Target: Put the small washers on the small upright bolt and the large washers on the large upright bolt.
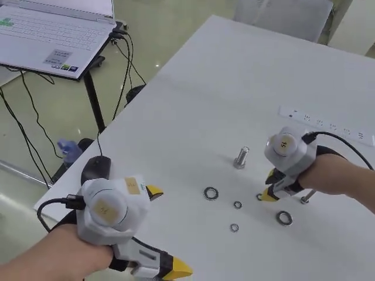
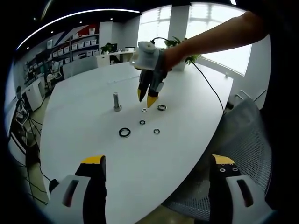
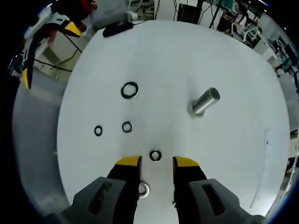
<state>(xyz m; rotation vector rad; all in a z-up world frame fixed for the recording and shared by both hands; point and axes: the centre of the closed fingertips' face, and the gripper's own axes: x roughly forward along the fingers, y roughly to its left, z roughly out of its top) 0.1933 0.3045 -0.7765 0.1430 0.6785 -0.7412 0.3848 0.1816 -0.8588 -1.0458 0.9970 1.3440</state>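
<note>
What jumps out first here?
The right hand-held gripper, jaws open, points down at a small washer on the white table. The large upright bolt stands nearby, with loose washers around. The left hand-held gripper hangs wide open at the table's near edge.

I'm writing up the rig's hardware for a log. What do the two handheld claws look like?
They are a matching pair. The left claw and the right claw each have a rounded pale grey body with yellowish labels on top. Each also has grey fingers ending in bright yellow tips, and a black cable leaving the body.
</note>
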